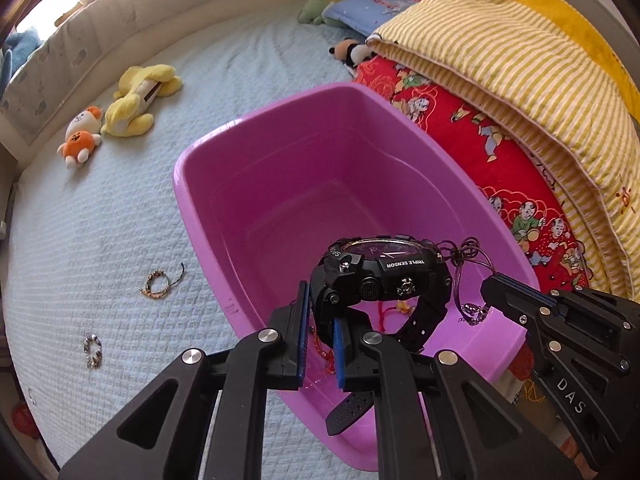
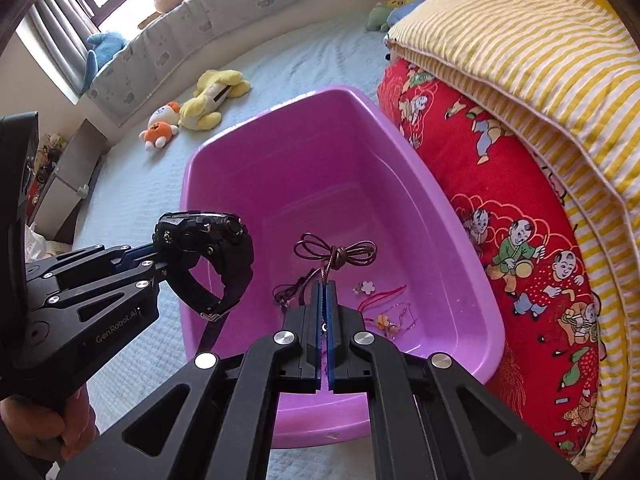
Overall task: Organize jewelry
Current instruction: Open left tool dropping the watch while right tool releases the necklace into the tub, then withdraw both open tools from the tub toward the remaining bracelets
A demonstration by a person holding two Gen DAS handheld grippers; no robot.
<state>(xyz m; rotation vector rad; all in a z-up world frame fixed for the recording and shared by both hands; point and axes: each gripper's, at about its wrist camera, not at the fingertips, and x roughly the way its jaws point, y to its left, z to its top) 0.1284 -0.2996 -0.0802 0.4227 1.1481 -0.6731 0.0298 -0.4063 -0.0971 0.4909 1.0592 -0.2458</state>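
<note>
Both claws angled down over tub (image 1: 240, 184): left claw (image 1: 320, 320) clamps watch (image 1: 380, 276), right claw (image 2: 324, 292) pinches cord (image 2: 336, 254).

The purple tub (image 2: 400, 184) lies open from above, its far half bare, small trinkets (image 2: 384, 312) scattered at its near end. Hard against its right side rises the red quilt (image 2: 520, 240), blocking that flank. Left of the tub, open bedspread (image 1: 100, 240) with two bracelets (image 1: 160, 280).
</note>
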